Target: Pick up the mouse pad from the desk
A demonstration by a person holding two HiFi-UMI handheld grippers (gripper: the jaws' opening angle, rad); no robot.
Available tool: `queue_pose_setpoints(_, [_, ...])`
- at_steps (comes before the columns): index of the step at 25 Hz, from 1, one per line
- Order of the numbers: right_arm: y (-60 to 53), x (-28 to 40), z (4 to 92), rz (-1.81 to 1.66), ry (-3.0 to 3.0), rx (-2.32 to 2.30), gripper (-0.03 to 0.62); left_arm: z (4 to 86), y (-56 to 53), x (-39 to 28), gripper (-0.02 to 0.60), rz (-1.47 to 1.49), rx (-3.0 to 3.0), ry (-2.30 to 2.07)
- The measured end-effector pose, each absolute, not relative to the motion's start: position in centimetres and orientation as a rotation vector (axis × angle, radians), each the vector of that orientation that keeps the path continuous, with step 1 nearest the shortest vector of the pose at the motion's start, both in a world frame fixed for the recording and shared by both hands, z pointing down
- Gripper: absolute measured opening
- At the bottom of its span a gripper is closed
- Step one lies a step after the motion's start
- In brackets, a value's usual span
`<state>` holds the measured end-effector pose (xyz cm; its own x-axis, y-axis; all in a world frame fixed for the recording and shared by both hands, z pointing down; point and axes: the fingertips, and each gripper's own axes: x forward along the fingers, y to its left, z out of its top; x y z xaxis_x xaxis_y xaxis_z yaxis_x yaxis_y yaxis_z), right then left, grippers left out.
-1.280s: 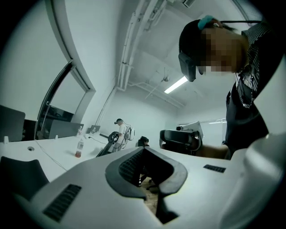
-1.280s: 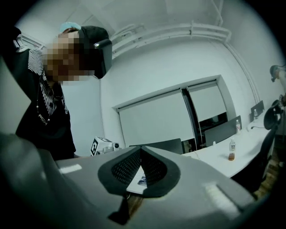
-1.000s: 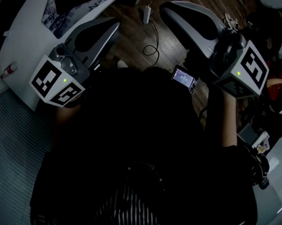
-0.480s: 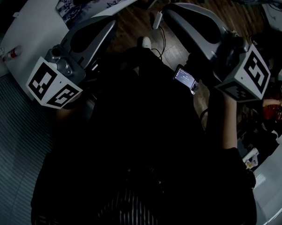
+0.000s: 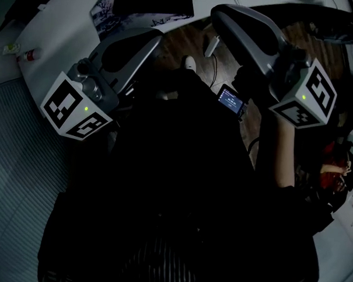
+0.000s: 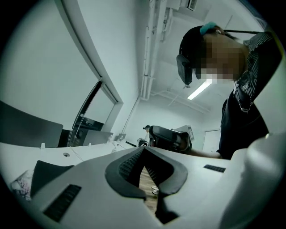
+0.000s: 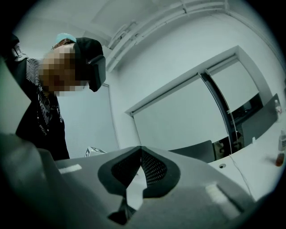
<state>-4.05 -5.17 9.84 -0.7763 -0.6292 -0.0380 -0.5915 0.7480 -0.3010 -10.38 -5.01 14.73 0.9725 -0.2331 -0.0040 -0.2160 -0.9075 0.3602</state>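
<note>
In the head view the grey left gripper [image 5: 153, 42] and grey right gripper [image 5: 221, 18] are held level, short of the dark-printed pale mouse pad [image 5: 105, 11] lying untouched on the white desk [image 5: 55, 36], presumably ahead of the reach; in the left gripper view, then the right gripper view, the jaws are seen pressed together on nothing

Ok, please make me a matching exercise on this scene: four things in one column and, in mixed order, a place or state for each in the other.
1. left gripper
2. bottle
3. screen
4. shoe

a. lit
b. on the white desk
c. jaws shut, nothing between them
d. on the wood floor

Pairs: 1-c, 2-b, 3-a, 4-d.
</note>
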Motion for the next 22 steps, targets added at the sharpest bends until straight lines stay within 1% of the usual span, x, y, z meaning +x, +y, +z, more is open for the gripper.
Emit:
queue_pose_setpoints(6, [-13.6,3.6,11.9,-0.471,2.781,-0.895,0.005,16.2,-12.7,-2.9,0.008,-0.047,2.721,-0.363])
queue_pose_setpoints(14, [-13.6,7.1,10.2,-0.470,2.811,-0.702,0.005,13.6,-12.0,0.5,0.008,-0.069,2.710,-0.548])
queue_pose_setpoints(18, [-13.7,8.6,10.2,-0.499,2.804,-0.607,0.005,13.4,-11.6,1.9,0.008,-0.031,2.684,-0.610])
queue_pose_setpoints(22, [-15.7,10.9,9.6,-0.518,2.809,-0.625,0.005,11.6,-13.3,2.8,0.008,0.023,2.664,-0.653])
